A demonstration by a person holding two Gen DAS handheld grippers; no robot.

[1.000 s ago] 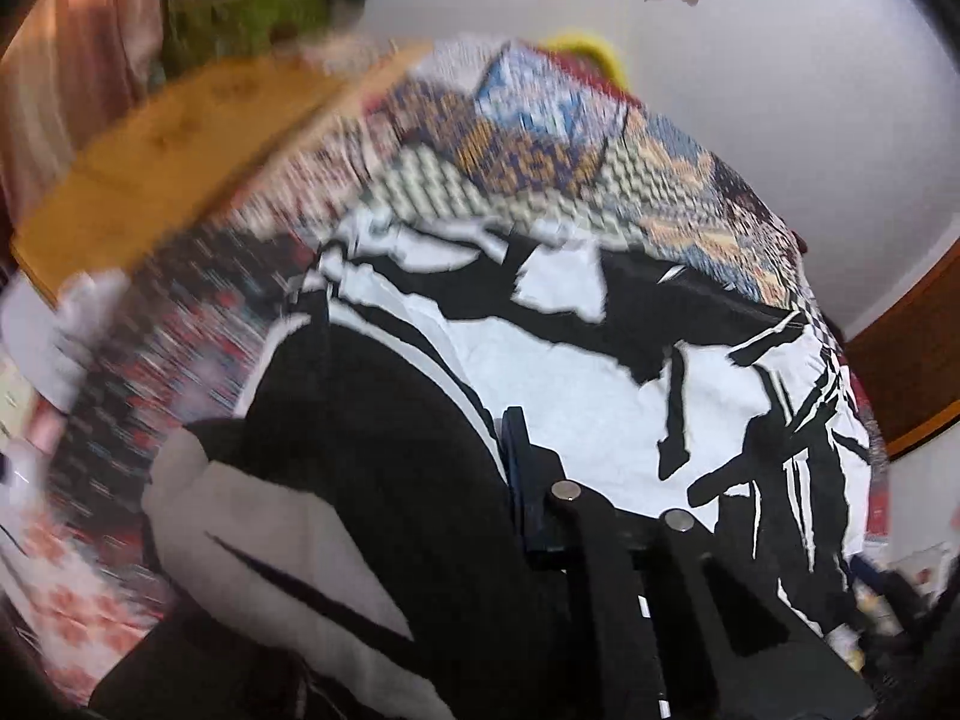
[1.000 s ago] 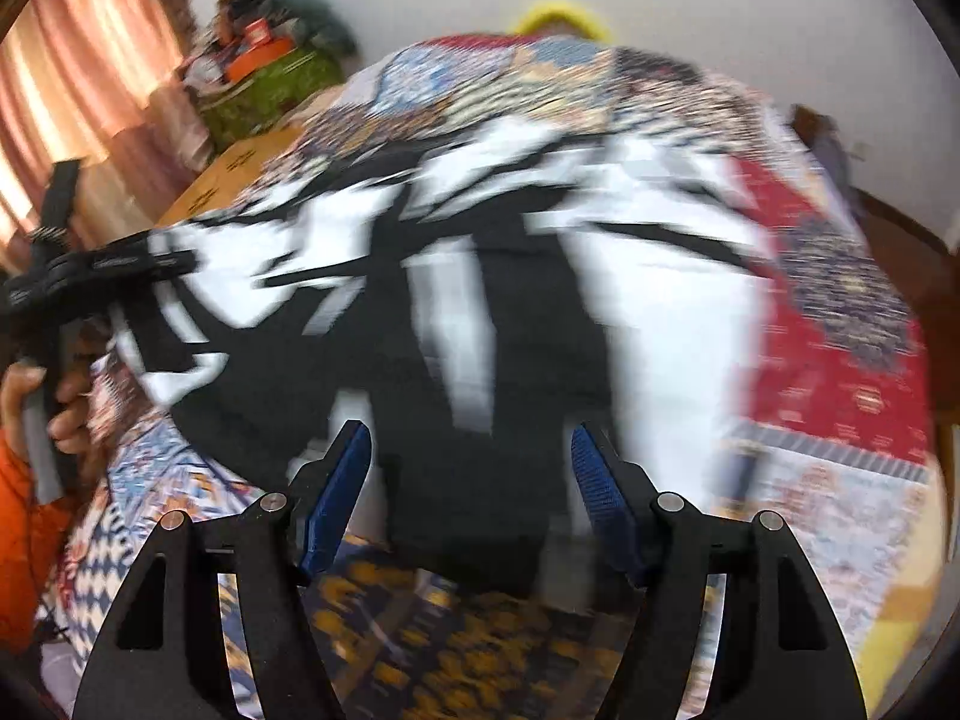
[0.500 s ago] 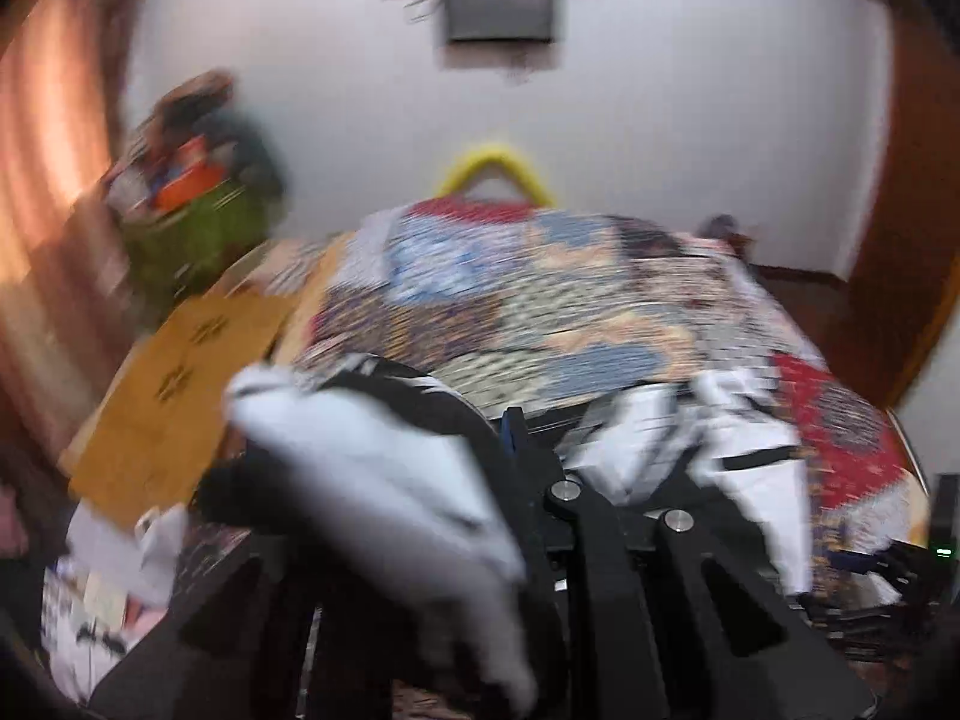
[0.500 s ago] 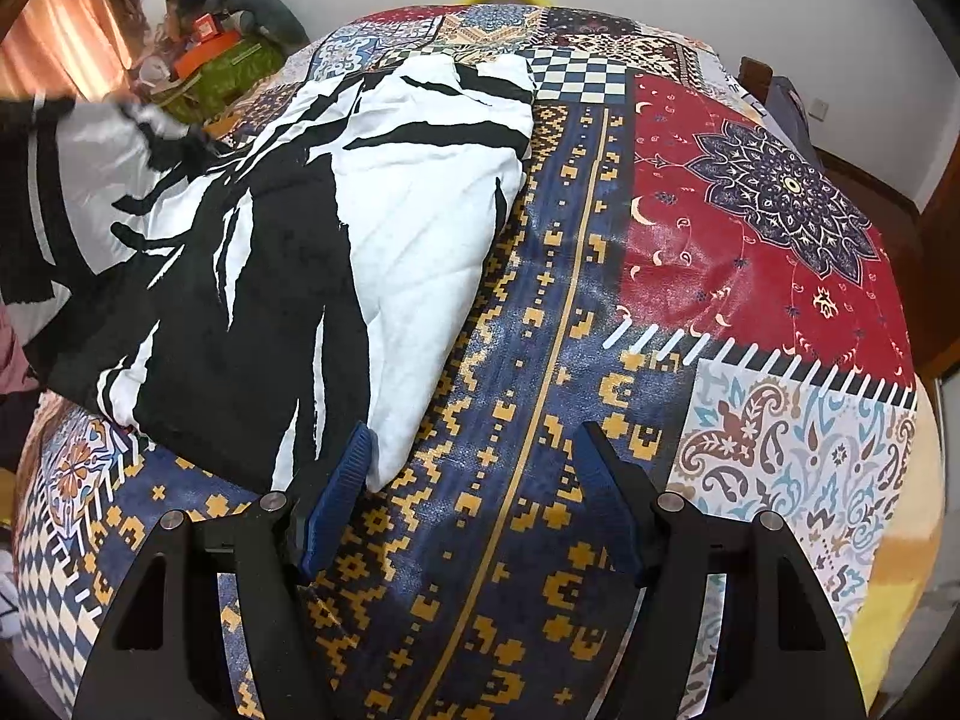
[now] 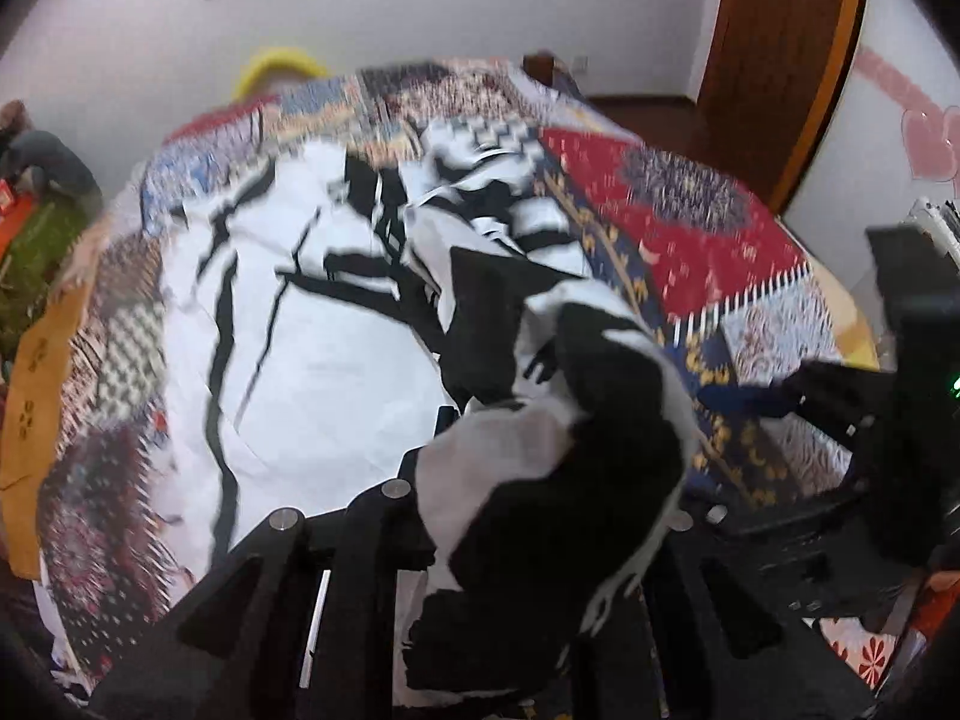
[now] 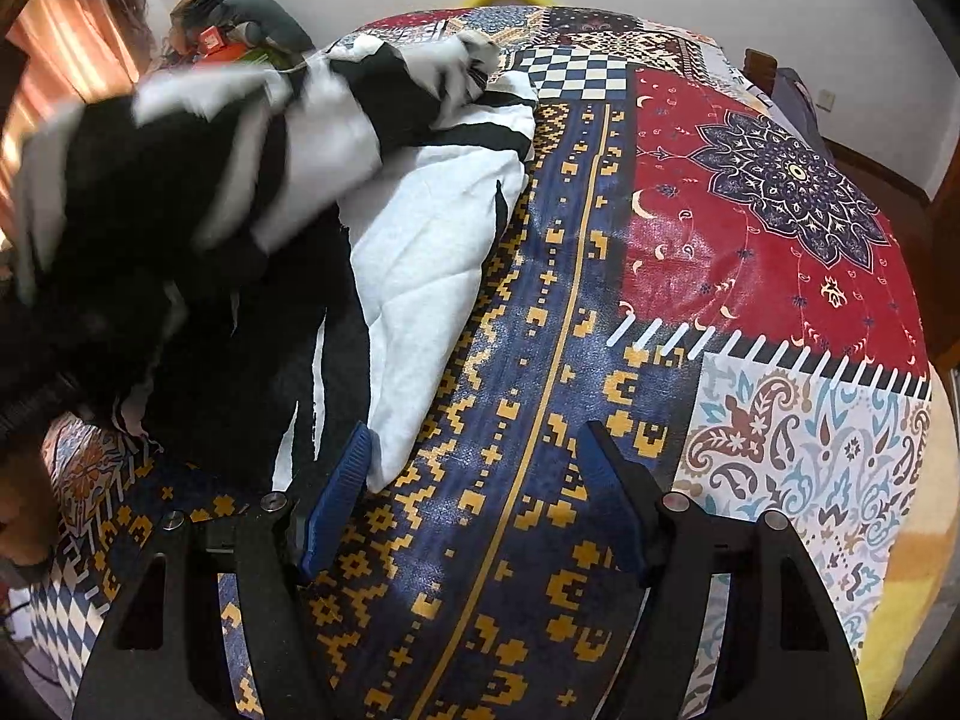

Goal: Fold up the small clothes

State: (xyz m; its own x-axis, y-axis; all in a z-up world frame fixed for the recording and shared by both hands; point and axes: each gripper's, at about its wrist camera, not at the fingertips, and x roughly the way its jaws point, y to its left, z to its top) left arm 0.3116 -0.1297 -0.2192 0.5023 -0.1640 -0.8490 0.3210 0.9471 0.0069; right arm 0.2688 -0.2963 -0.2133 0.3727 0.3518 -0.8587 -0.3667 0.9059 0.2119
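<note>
A black-and-white patterned garment (image 5: 312,324) lies spread on the patchwork bedspread (image 6: 750,240). My left gripper (image 5: 528,450) is shut on a bunched edge of it. That black and white cloth drapes over the fingers and hides the tips. In the right wrist view this lifted part (image 6: 198,168) hangs blurred over the flat white half (image 6: 432,276). My right gripper (image 6: 477,450) hovers low over the blue and gold strip, its jaws opening with nothing between them. The garment's white corner (image 6: 390,456) lies against its left pad (image 6: 342,492).
A wooden door (image 5: 774,60) and white wall stand beyond the bed. Toys and boxes (image 6: 240,24) are piled at the far left by a curtain. The right gripper's black body (image 5: 900,420) shows at the left wrist view's right edge. A hand (image 6: 24,540) is at lower left.
My left gripper has swung across the bed toward the right, carrying the garment's edge over the flat part. The garment went from hanging before the right gripper to lying on the bed.
</note>
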